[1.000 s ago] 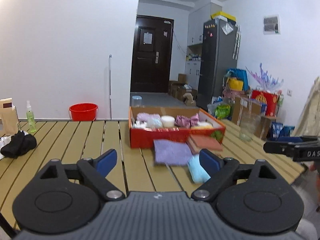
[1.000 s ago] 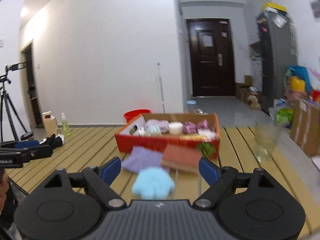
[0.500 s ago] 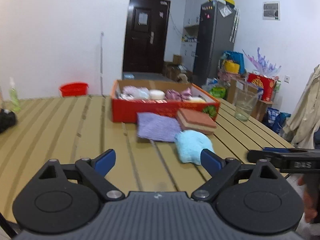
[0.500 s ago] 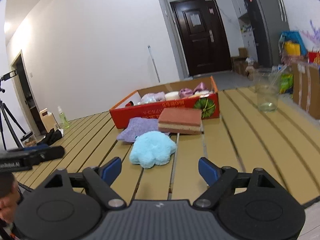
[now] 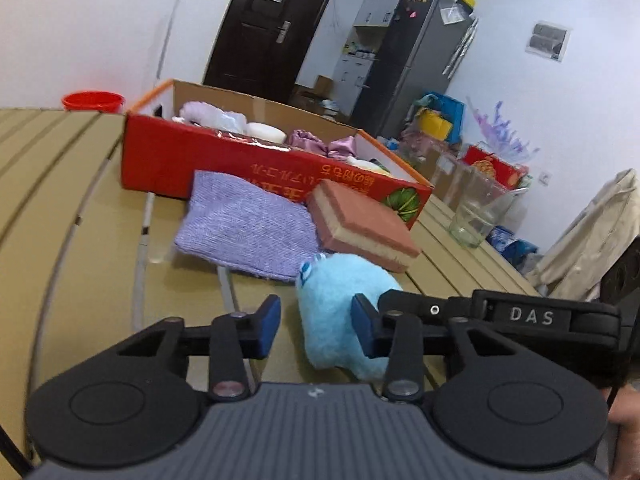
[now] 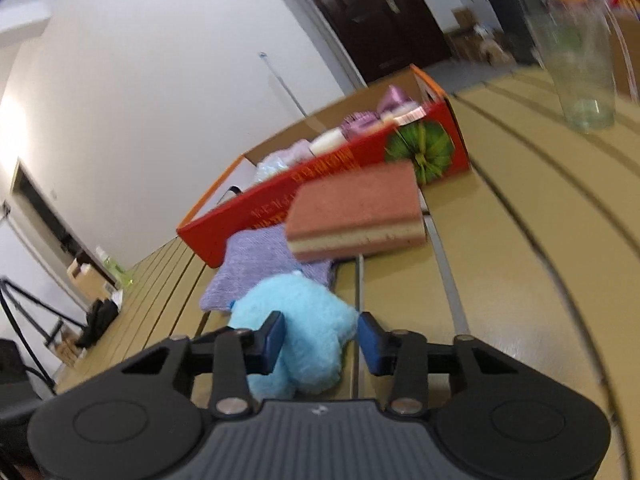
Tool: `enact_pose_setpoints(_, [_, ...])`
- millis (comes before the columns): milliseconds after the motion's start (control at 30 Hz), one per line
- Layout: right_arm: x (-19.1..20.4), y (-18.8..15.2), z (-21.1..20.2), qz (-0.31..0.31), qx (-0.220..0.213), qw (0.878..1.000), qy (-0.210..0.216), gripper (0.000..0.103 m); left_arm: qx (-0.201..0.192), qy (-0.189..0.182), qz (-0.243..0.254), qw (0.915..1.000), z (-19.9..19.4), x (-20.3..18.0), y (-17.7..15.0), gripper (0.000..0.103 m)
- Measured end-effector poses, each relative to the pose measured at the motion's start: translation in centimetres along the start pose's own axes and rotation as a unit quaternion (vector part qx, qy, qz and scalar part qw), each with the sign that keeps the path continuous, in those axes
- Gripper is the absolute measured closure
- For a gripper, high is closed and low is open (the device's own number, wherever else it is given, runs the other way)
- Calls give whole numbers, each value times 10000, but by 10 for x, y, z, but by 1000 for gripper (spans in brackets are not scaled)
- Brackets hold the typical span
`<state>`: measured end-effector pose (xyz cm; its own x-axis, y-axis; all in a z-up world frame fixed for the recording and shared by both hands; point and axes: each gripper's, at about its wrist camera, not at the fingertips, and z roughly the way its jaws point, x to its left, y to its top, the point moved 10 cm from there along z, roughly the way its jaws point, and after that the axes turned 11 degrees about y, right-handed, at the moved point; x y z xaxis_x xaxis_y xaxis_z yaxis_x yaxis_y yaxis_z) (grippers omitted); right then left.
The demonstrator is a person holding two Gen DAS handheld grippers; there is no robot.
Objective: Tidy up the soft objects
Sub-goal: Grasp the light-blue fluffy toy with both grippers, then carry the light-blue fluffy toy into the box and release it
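Both sets of jaws closing in on the fluffy blue plush toy [image 5: 340, 312], left gripper [image 5: 316, 330] and right gripper [image 6: 322, 340] straddling it, pads not squeezing yet as far as visible. Toy flat on the slatted table [image 5: 60, 208]. Just behind: purple cloth [image 5: 244, 224] and pink sponge [image 5: 360, 224]. Further back, red box [image 5: 188, 160] stuffed with soft bits.
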<state>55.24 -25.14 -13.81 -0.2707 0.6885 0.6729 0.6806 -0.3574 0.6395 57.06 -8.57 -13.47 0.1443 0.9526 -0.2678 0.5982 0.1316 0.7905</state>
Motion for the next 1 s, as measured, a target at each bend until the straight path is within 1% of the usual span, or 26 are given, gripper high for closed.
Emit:
enact_pose_setpoints(67, [-2, -2, 1, 195, -62, 9997, 107, 68, -10, -183, -93, 9998, 0, -1, 2, 66])
enact_pose_setpoints(100, [-1, -2, 2, 136, -73, 9998, 107, 68, 22, -219, -46, 9997, 2, -2, 1, 67])
enact_pose_setpoints(133, [-1, -2, 3, 104, -82, 9999, 109, 68, 75, -192, -4, 9998, 4, -3, 0, 67])
enact_pose_setpoints(267, [1, -3, 3, 30, -97, 9999, 86, 68, 58, -180, 38, 9998, 4, -6, -1, 67])
enact_pose_setpoints(333, [3, -4, 4, -65, -95, 9999, 62, 67, 44, -227, 58, 9997, 2, -7, -2, 74])
enact_pose_setpoints(500, [4, -6, 1, -74, -189, 9998, -24, 65, 37, -236, 104, 9997, 2, -9, -2, 76])
enact_pose_setpoints(567, [8, -7, 2, -314, -148, 9993, -116, 68, 65, -239, 78, 9997, 2, -9, -2, 76])
enact_pose_setpoints(600, [10, -8, 3, -392, -137, 9991, -128, 73, 90, -251, 47, 9996, 3, -8, -2, 76])
enact_pose_setpoints(700, [10, -9, 4, -420, -122, 9990, -115, 75, 229, -404, -179, 9988, 5, -3, -2, 77])
enact_pose_setpoints(767, [12, -10, 4, -504, -133, 9985, -154, 76, 226, -410, -278, 9985, 2, -2, -1, 80])
enact_pose_setpoints(833, [18, -11, 2, -652, -152, 9976, -203, 78, 174, -288, -305, 9990, -7, -4, -4, 81])
enact_pose_setpoints(900, [29, -14, -6, -862, -174, 9958, -248, 78, 130, -228, -334, 9991, -25, -8, -9, 81])
enact_pose_setpoints(1000, [52, -22, -34, -983, -321, 9946, -126, 78, -144, -224, -205, 9994, -67, -17, -12, 81])
